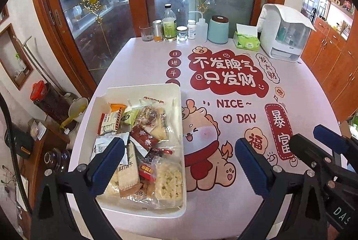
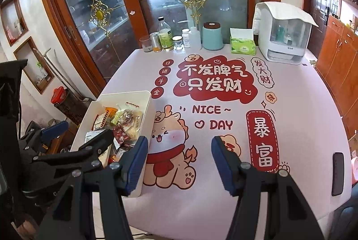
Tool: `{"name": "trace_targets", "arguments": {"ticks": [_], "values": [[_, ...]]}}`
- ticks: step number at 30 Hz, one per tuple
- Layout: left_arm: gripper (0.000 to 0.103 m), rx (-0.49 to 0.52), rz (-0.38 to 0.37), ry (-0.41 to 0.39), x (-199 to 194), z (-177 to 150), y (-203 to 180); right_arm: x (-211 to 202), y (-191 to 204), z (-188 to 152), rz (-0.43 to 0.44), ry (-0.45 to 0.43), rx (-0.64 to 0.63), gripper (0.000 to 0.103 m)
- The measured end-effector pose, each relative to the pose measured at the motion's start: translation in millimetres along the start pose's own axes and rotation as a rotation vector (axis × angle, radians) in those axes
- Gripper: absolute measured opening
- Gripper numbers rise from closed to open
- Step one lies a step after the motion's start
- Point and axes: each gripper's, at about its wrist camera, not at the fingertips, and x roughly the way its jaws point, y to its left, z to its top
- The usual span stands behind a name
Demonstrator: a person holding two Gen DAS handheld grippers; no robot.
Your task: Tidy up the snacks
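A white rectangular bin [image 1: 143, 88] stands at the table's left front, holding several wrapped snacks [image 1: 145, 139]; it also shows in the right wrist view [image 2: 146, 103]. My left gripper [image 1: 179, 163] is open and empty, held above the bin's right side, its left finger over the snacks. My right gripper [image 2: 179, 163] is open and empty, just right of the bin over the cartoon print. The right gripper shows at the right edge of the left wrist view [image 1: 324, 146], and the left gripper shows at the left of the right wrist view [image 2: 76, 134].
Along the table's back edge stand a glass [image 1: 146, 33], bottles and jars [image 1: 169, 24], a teal canister [image 1: 218, 29], a green tissue pack [image 1: 246, 40] and a white appliance [image 1: 284, 34]. A dark phone [image 2: 337, 172] lies at the right edge. Glass doors stand behind.
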Motion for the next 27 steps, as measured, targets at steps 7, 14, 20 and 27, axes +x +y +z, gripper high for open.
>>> {"name": "trace_targets", "arguments": {"ticks": [7, 14, 20, 27], "values": [[0.099, 0.011, 0.020, 0.028, 8.6, -0.1, 6.1, 9.4, 2.0, 1.7, -0.012, 0.032, 0.002, 0.060], [0.099, 0.035, 0.037, 0.024, 8.7, -0.8, 10.8, 16.0, 8.7, 3.0, -0.041, 0.047, 0.002, 0.060], [0.099, 0.049, 0.033, 0.040, 11.0, -3.9, 12.4, 14.1, 13.1, 0.9, -0.085, 0.039, 0.001, 0.060], [0.099, 0.071, 0.022, 0.051, 11.2, -8.0, 12.8, 14.5, 13.0, -2.8, -0.106, 0.050, 0.019, 0.060]]}}
